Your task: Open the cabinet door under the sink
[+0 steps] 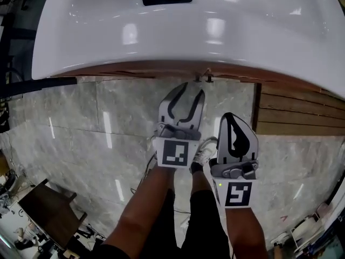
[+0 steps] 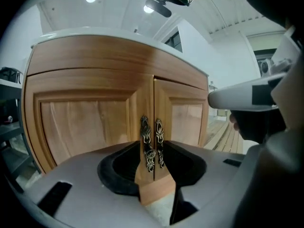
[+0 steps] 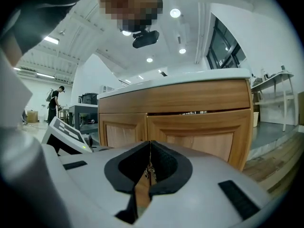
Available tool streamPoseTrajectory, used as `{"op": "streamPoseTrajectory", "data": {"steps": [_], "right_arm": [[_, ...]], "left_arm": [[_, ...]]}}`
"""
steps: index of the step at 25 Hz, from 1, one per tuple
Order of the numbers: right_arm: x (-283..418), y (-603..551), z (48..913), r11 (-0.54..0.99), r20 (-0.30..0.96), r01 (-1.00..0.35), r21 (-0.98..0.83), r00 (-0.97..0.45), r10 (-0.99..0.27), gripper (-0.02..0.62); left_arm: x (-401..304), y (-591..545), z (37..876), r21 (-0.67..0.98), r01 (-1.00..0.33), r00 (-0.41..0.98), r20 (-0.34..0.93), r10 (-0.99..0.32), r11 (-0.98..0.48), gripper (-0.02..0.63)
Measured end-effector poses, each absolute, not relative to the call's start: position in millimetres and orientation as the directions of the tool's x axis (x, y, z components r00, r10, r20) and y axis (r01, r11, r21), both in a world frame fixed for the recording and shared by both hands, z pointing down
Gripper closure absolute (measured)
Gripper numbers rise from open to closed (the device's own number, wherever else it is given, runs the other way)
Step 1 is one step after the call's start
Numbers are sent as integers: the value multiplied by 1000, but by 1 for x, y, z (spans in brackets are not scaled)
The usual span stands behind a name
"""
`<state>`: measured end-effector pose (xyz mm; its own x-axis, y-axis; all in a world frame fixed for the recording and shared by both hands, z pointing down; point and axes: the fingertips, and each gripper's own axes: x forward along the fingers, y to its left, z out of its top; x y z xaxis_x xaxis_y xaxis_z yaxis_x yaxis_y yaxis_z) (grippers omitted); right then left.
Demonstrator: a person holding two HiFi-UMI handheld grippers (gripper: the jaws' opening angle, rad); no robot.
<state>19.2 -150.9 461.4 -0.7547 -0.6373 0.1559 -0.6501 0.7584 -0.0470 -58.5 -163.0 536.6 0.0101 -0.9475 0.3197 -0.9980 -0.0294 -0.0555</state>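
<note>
A wooden cabinet with two doors, the left door [image 2: 85,122] and the right door [image 2: 183,118], stands under a white sink [image 1: 161,36]. Two ornate metal handles [image 2: 146,144] sit side by side at the seam where the doors meet, and both doors look closed. My left gripper [image 1: 194,89] is open and points at the handles [image 1: 204,79] from a short way off, touching nothing. To its right and a little further back, my right gripper [image 1: 230,116] is shut and empty, and its own view faces the same cabinet front [image 3: 190,132].
The floor is grey marble tile [image 1: 81,128], with wooden decking [image 1: 302,112] to the cabinet's right. A dark low stool [image 1: 48,209] stands at the lower left. The person's legs and a white shoe [image 1: 205,150] are below the grippers. A distant person [image 3: 56,99] stands by tables.
</note>
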Motion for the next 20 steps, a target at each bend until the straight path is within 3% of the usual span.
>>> {"op": "streamPoseTrajectory", "data": {"steps": [20], "right_arm": [[28,-172,490,778,173,-627,-33,-771,-614,571]], "left_arm": [[-62,-187,563,-50,-989,-148,309,-939,139,462]]}}
